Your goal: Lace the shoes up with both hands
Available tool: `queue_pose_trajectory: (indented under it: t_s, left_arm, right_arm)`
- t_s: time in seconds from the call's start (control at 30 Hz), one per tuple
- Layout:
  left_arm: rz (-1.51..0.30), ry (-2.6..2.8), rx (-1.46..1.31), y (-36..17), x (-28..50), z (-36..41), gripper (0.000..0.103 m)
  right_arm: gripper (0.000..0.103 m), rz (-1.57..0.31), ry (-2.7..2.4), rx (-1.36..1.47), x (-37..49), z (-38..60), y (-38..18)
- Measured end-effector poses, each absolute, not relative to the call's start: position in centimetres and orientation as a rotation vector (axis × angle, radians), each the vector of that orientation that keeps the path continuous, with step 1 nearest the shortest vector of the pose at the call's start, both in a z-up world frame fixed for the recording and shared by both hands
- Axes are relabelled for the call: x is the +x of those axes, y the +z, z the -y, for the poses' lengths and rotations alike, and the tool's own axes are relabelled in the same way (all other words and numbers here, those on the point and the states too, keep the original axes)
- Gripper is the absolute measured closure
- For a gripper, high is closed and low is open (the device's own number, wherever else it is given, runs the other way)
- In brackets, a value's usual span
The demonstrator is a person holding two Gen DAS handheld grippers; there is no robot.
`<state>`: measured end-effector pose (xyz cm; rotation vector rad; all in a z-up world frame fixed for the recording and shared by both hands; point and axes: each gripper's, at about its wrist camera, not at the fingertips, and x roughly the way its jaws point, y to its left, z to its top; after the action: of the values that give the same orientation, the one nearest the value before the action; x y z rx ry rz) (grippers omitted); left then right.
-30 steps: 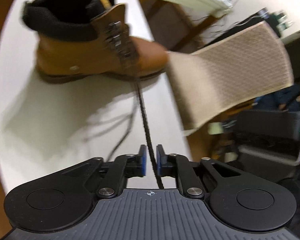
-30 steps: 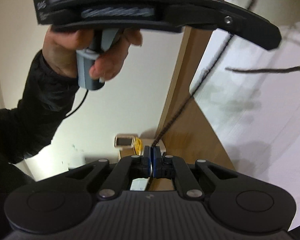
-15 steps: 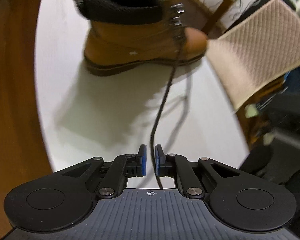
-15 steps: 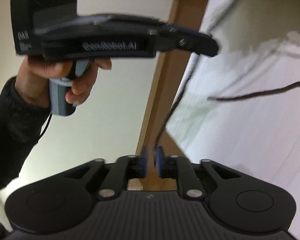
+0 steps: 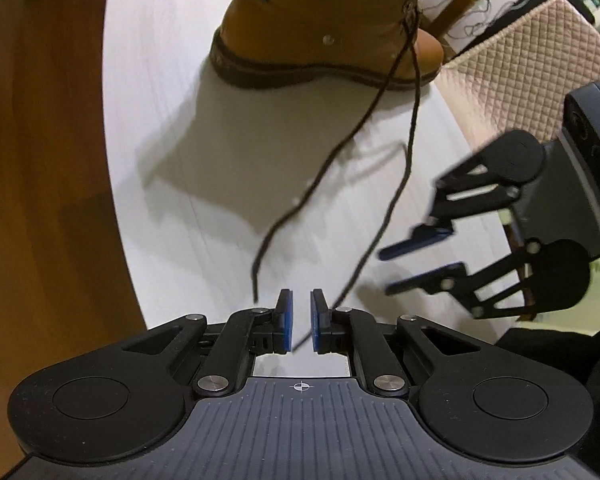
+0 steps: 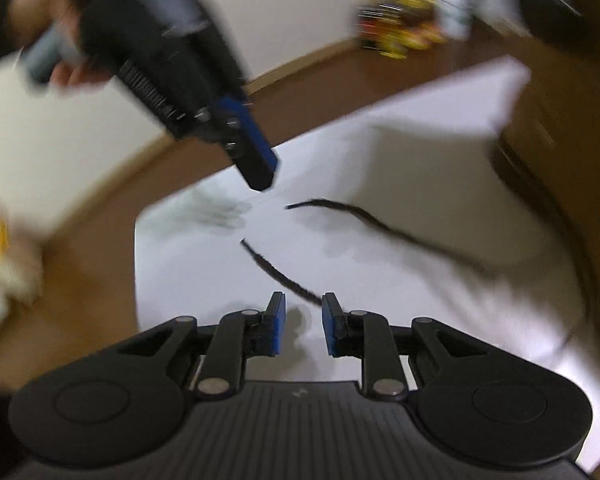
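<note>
The tan leather lace-up boot (image 5: 332,36) with a dark rubber sole stood upright on the white table top (image 5: 188,152), at the far side of it, with its toe toward a beige quilted cushion (image 5: 540,64). Metal hooks ran up the front of the boot. From them two strands of dark brown braided shoelace (image 5: 396,184) came down over the toe and ran across the table toward the camera.

One strand ended free on the table, just left of the left gripper (image 5: 301,322). The other strand passed under the tip of its right finger and showed again in the gap between the two blue pads. The jaws of this gripper stood a little apart, and the pads did not press on the lace.

The right gripper (image 5: 418,266) was in the air at the right side, above the table edge, pointing toward the laces. In its own view the right gripper (image 6: 303,328) had its jaws clearly apart, with nothing between them; one lace end (image 6: 280,276) lay just in front of them, reaching to the right finger tip. A second lace end (image 6: 340,210) lay farther out on the table.

In this blurred view a hand (image 6: 40,24) in a dark sleeve carried the left gripper (image 6: 256,164) above the near lace ends. Brown wooden floor (image 5: 40,200) surrounded the table.
</note>
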<state>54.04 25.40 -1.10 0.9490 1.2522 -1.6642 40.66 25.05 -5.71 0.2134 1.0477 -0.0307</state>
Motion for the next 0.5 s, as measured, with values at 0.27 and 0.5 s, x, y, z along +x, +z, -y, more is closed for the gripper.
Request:
queue_pose_trajectory:
  t_s: [0.27,0.5]
  left_arm:
    - [-1.337,-1.591,0.801,-2.0,54.8,-28.3,0.095]
    - [-1.372,-1.547,0.702,-1.7,54.5,-30.0,0.095]
  right_arm:
    - [0.081,-1.163,0.25,-0.145,43.3,-28.6,-7.1]
    - [0.1,-1.18,0.281,-0.198,44.3,-29.2,-8.6]
